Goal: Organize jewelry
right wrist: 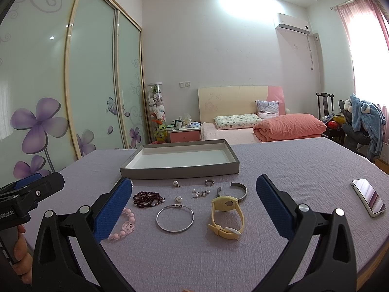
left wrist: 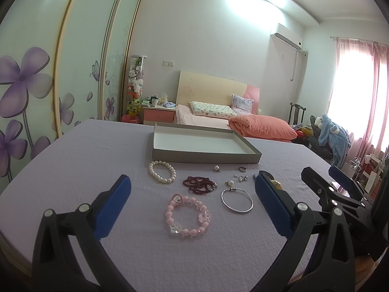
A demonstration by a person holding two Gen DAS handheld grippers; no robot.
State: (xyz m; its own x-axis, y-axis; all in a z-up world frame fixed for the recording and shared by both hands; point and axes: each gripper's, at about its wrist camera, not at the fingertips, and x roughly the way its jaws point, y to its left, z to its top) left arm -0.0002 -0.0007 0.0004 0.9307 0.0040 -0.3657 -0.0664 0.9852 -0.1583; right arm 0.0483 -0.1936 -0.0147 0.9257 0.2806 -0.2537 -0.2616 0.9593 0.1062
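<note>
Left gripper [left wrist: 192,182] spread wide apart with blue-padded fingers [left wrist: 111,209], gripping nothing, hovering low in the frame over a lilac textured tablecloth [left wrist: 73,160]. Right gripper [right wrist: 194,185] likewise wide apart and empty, lower centre of its own view. Centre of the left view: shallow grey cardboard tray with white inside [left wrist: 245,157], nothing visible in it, sitting at the far side of the jewelry. Just below the tray, a white pearl bead bracelet [left wrist: 162,171]; right of that, a dark red beaded strand [left wrist: 199,184] in a heap. Lower centre, between the left gripper's fingers, a pink bead bracelet with clear flower charms [left wrist: 187,215]; beside it to the right, a thin silver bangle [left wrist: 237,200]. Near the tray's front edge, a small silver ring [left wrist: 242,169] and a loose pearl pendant [left wrist: 216,168]. In the right view, centre: a pale yellow plastic wristwatch [right wrist: 226,215], touching a grey open cuff bracelet [right wrist: 239,189] behind it. Far right of that view, a white smartphone [right wrist: 368,197] lying flat, well apart from the jewelry.
</note>
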